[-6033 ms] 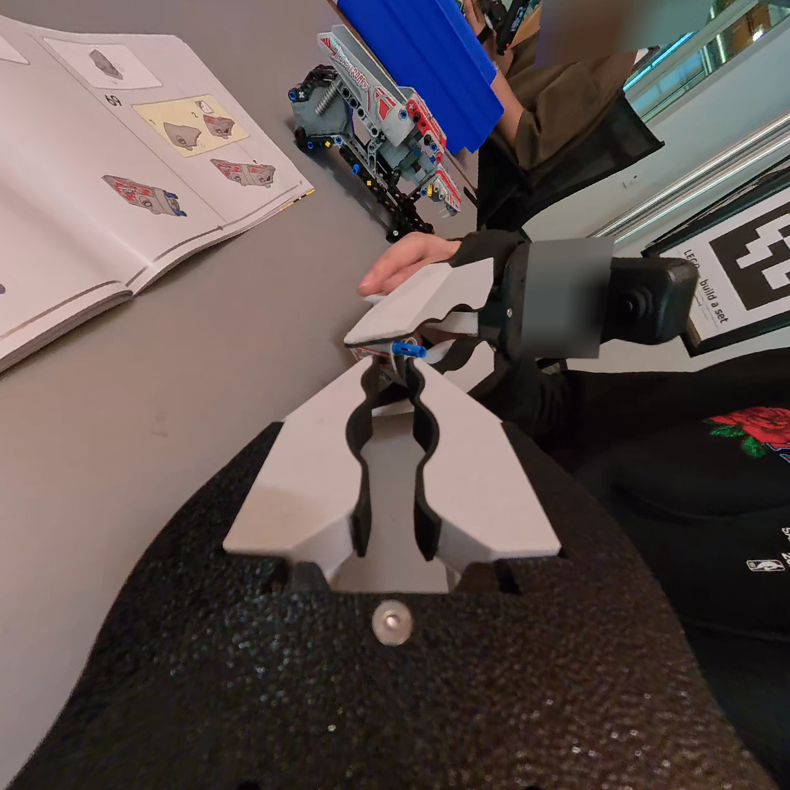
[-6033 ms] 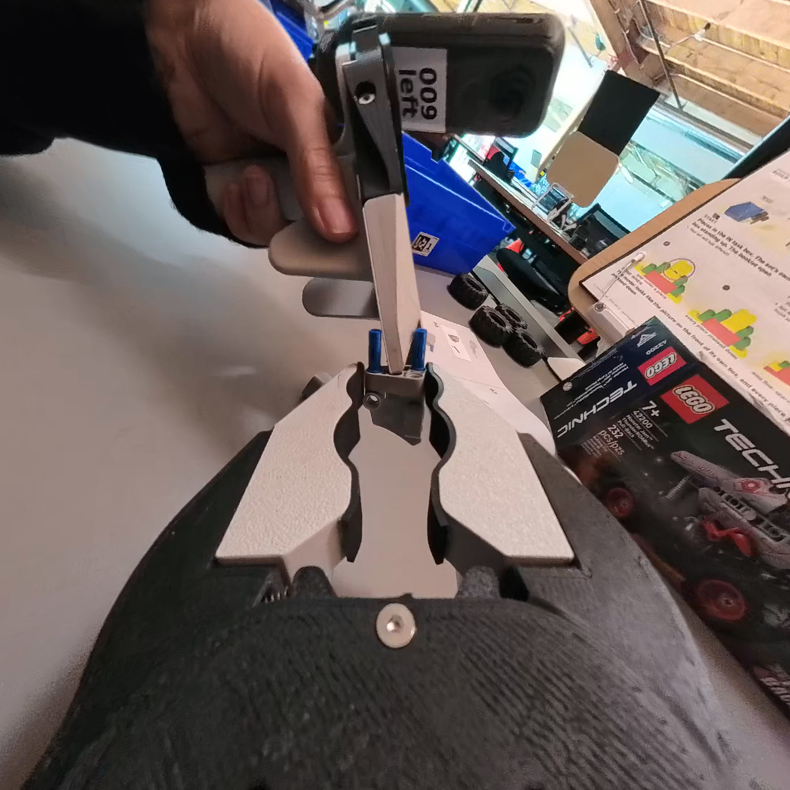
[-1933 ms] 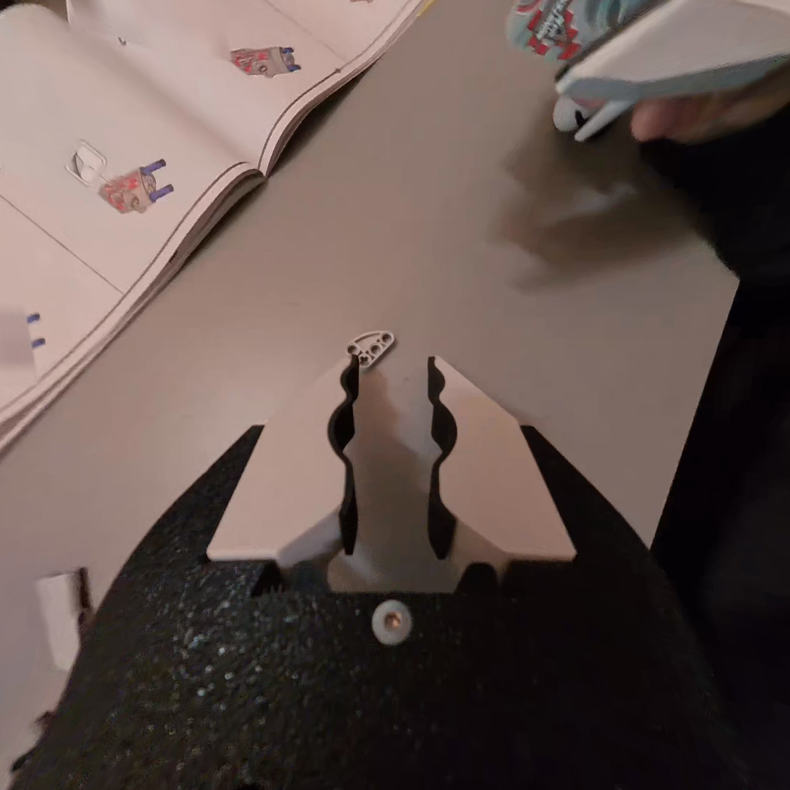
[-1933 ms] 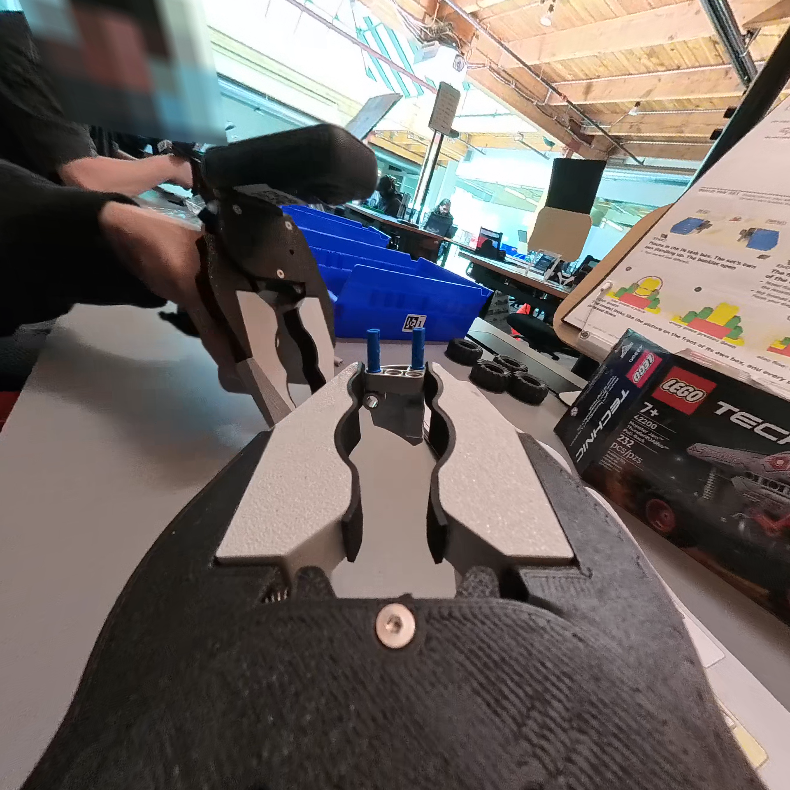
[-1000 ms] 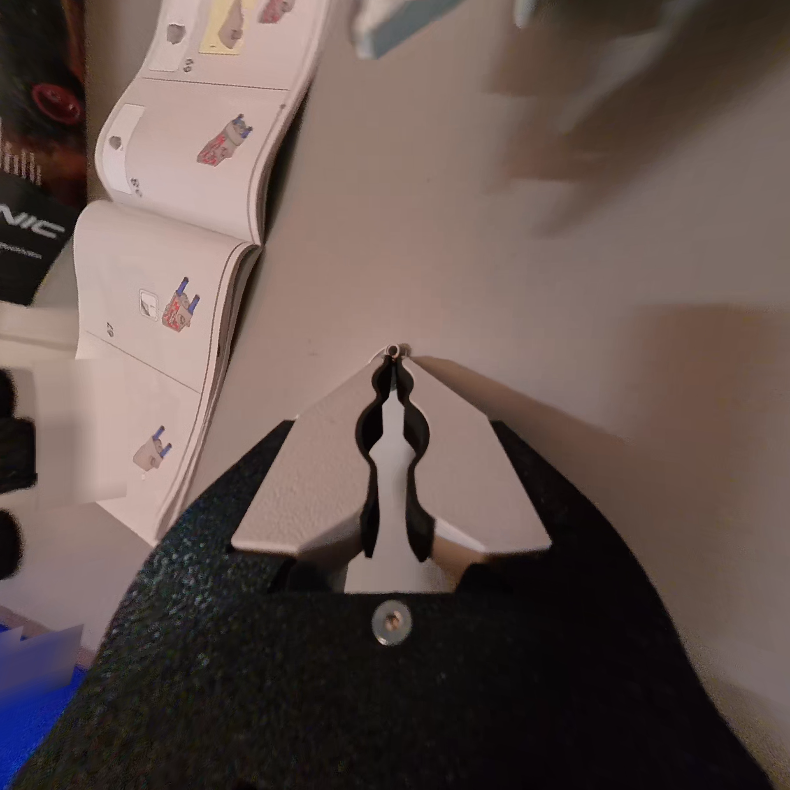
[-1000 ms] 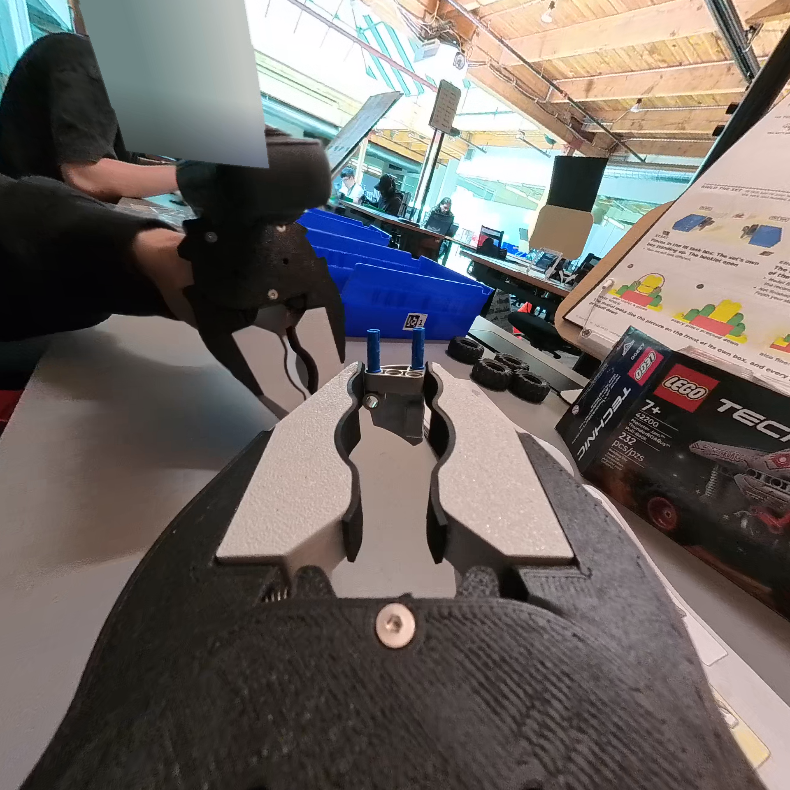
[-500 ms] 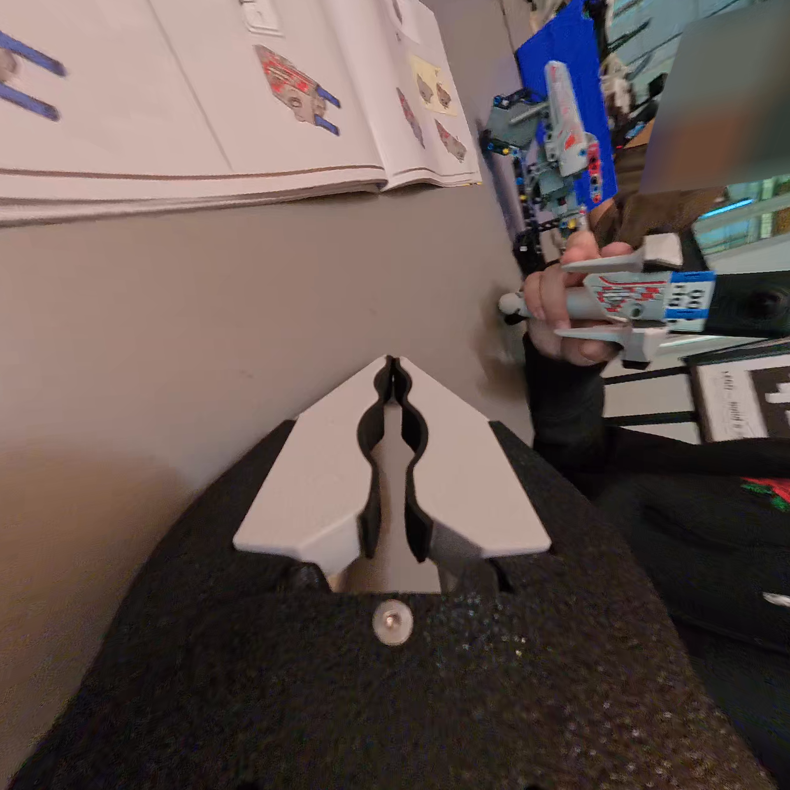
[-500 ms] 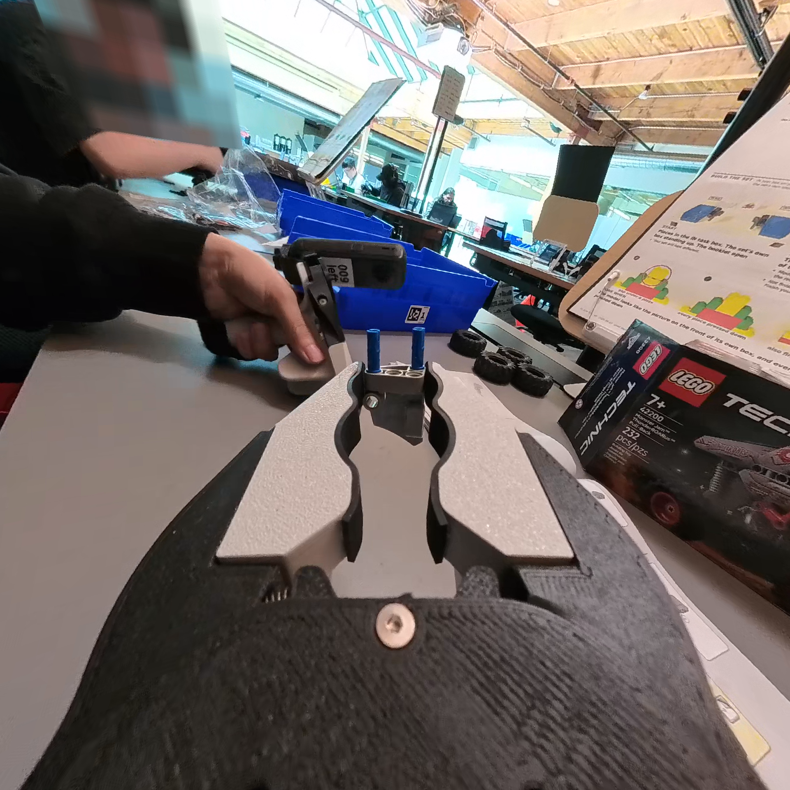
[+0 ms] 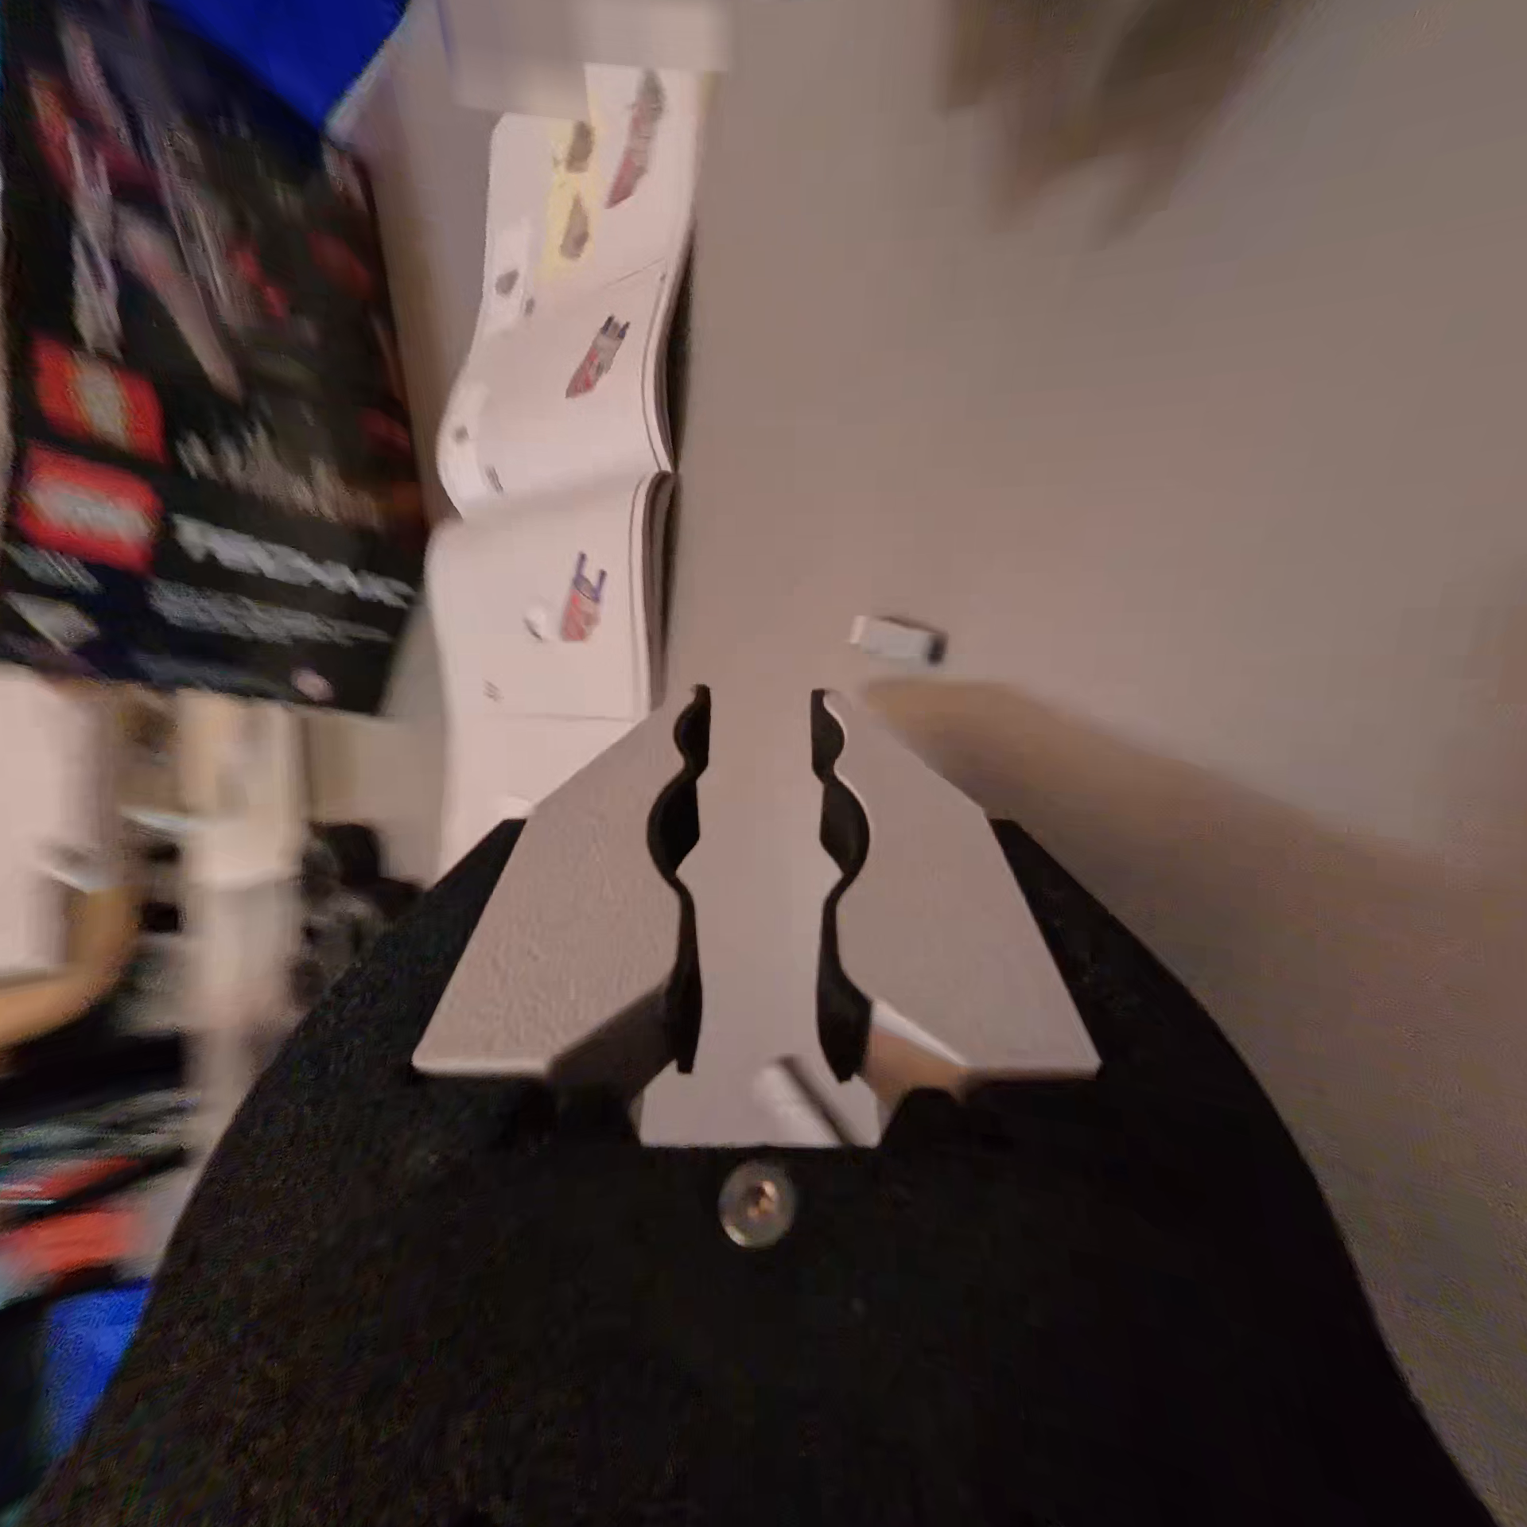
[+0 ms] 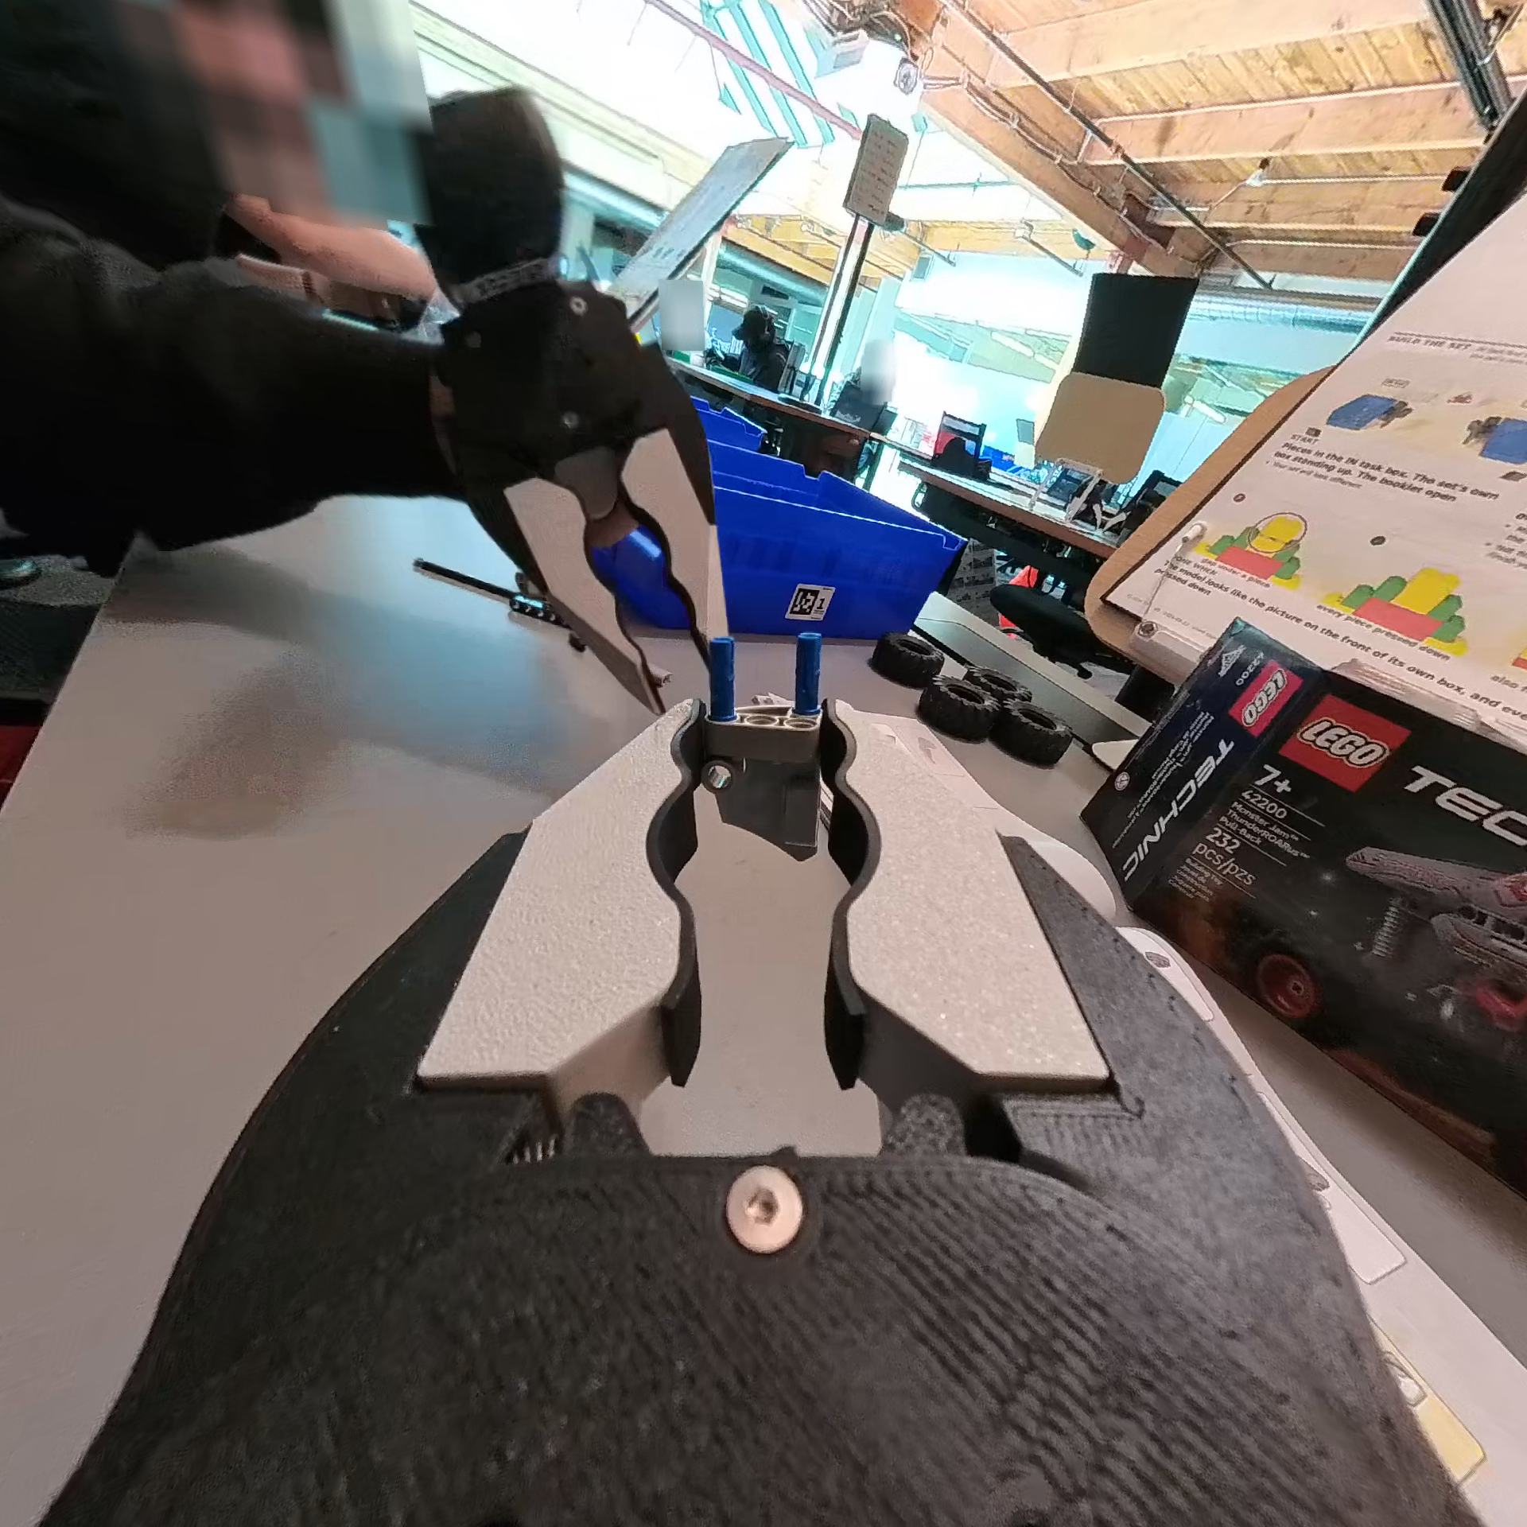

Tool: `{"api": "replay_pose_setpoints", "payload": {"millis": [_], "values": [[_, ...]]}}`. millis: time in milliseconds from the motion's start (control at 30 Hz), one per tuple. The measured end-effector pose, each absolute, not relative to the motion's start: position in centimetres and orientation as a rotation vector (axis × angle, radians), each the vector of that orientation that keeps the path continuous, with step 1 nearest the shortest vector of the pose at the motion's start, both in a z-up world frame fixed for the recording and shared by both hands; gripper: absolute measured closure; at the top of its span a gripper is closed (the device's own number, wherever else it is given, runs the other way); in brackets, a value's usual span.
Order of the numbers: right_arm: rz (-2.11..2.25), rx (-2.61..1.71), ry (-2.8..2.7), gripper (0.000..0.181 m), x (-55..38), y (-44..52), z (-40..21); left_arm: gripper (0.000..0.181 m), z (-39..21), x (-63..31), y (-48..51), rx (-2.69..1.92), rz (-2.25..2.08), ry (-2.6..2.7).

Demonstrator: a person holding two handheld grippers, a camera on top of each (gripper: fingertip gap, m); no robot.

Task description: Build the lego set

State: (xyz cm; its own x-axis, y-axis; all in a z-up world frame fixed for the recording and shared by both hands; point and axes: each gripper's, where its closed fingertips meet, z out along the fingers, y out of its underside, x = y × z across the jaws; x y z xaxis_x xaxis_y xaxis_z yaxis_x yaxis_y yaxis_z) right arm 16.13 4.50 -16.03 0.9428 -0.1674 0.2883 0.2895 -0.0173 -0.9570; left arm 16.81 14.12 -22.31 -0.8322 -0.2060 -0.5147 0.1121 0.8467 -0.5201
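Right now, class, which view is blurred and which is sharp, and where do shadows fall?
Left wrist view: motion-blurred box and booklet, only the left gripper crisp; its shadow crosses the table. Right wrist view: mostly sharp, bright windows, soft shadow on the tabletop.

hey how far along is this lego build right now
Partly done. The right hand-held gripper is shut on a small grey sub-assembly with two blue pins already fitted. The left hand-held gripper is open and empty above the table. Four loose tyres beside the open instruction booklet suggest plenty remains.
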Motion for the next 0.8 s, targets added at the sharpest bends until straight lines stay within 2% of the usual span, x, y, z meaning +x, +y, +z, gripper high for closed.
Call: {"api": "replay_pose_setpoints", "payload": {"millis": [133, 267, 433, 600, 800], "values": [[-0.378, -1.552, -0.096, 0.156, 16.3, 4.4, -16.1, 0.152, -23.1, 16.9, 13.2, 0.422, -0.375, 2.396], [-0.384, -1.551, -0.096, 0.156, 16.3, 4.4, -16.1, 0.152, -25.1, 16.8, 12.9, 0.629, -0.236, 2.451], [-0.386, -1.557, -0.106, 0.156, 16.2, 4.5, -16.2, 0.168, -26.7, 16.4, 12.5, 0.696, -0.226, 2.562], [-0.389, -1.561, -0.105, 0.156, 16.2, 4.5, -16.3, 0.179, -27.1, 15.5, 12.3, 0.532, -0.345, 2.731], [-0.365, -1.551, -0.111, 0.156, 16.0, 4.4, -16.1, 0.181, -27.0, 14.0, 12.1, -0.210, -0.630, 3.068]]}}
